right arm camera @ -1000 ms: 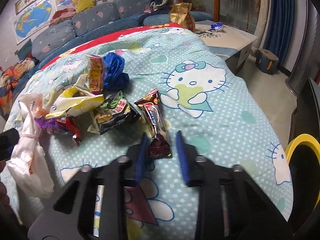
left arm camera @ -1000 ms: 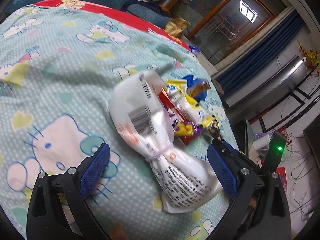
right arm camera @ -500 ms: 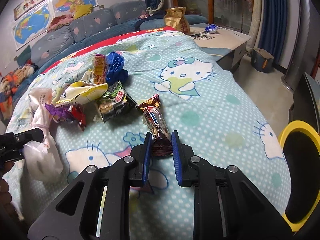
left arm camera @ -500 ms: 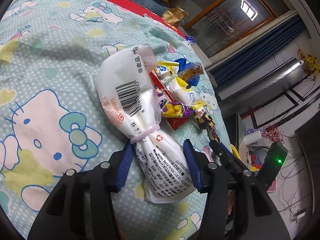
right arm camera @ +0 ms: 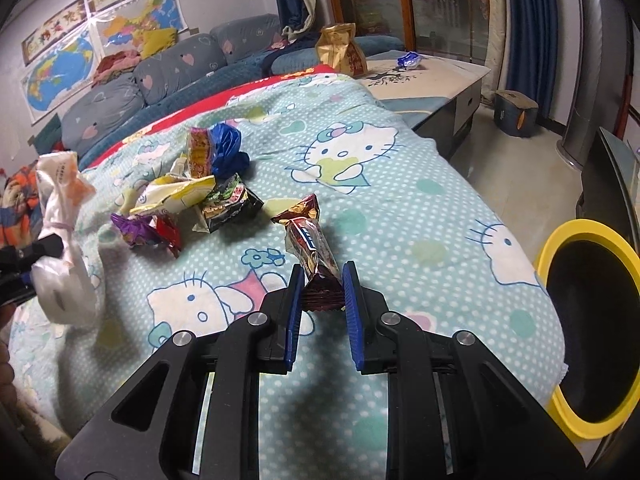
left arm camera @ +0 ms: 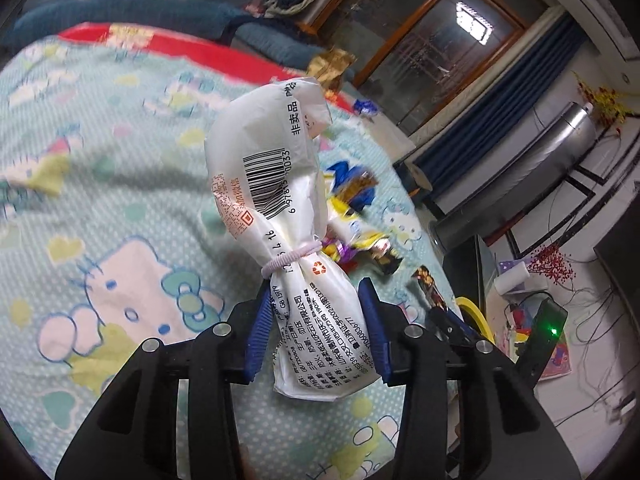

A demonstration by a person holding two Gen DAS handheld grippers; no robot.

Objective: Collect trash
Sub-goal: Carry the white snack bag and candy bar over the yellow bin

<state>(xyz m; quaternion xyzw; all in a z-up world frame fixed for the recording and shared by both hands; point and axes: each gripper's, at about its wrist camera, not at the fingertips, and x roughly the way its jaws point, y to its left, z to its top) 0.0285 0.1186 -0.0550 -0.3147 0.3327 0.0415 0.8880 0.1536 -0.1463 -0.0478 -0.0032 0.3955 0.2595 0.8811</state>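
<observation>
A white plastic bag (left arm camera: 280,200), tied with a pale band, stands up between the blue pads of my left gripper (left arm camera: 316,290). Its jaws are closing and the pads press on the bag's lower part, which hangs off the Hello Kitty bedspread (left arm camera: 100,208). The bag (right arm camera: 60,240) also shows at the left of the right wrist view. My right gripper (right arm camera: 323,276) is shut on the end of a brown candy wrapper (right arm camera: 308,236), held just above the bedspread. A pile of snack wrappers (right arm camera: 192,204) and a crumpled blue wrapper (right arm camera: 228,148) lie behind it.
A black bin with a yellow rim (right arm camera: 560,240) stands on the floor off the bed's right edge. A gold bag (right arm camera: 340,52) sits by a low table (right arm camera: 432,76) at the back. Sofa cushions (right arm camera: 180,68) line the far side.
The left gripper went from wide open to closed around the white bag and raised it off the bedspread. The right gripper closed on the brown wrapper and carried it right, toward the bin.
</observation>
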